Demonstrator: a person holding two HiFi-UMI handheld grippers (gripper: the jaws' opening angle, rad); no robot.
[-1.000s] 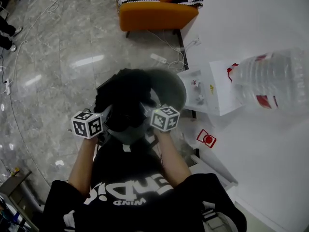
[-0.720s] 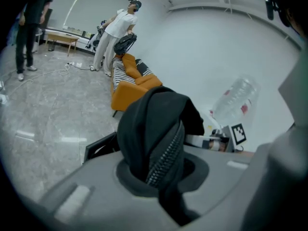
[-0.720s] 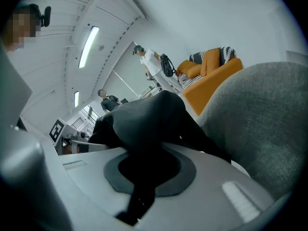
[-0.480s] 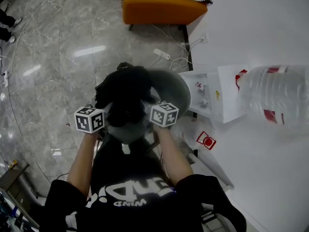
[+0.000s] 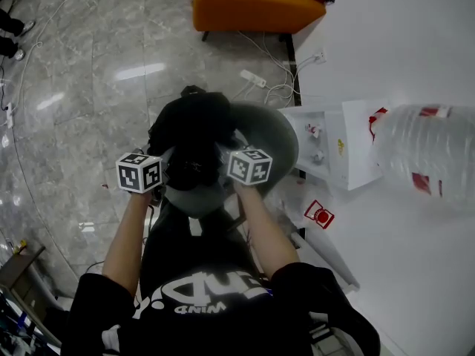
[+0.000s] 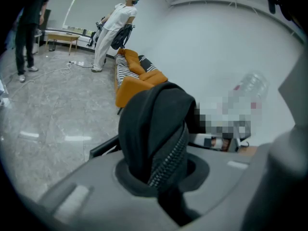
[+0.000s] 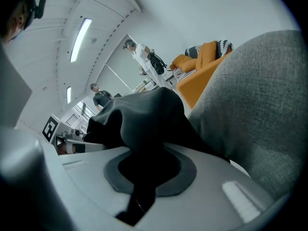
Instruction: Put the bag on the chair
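Black bag [image 5: 194,136] hangs over the grey chair [image 5: 273,133], its fabric clamped in your left gripper [image 6: 161,177] and right gripper [image 7: 144,177], jaws narrow. Whether it touches the seat is unclear; lowering and releasing remain.

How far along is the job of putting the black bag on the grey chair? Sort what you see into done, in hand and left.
Done: the black bag is gripped and over the seat of the grey chair. In hand: the left gripper is shut on its zipped fold, the right gripper on its fabric. Left: let go; whether the bag already rests on the seat cannot be told.
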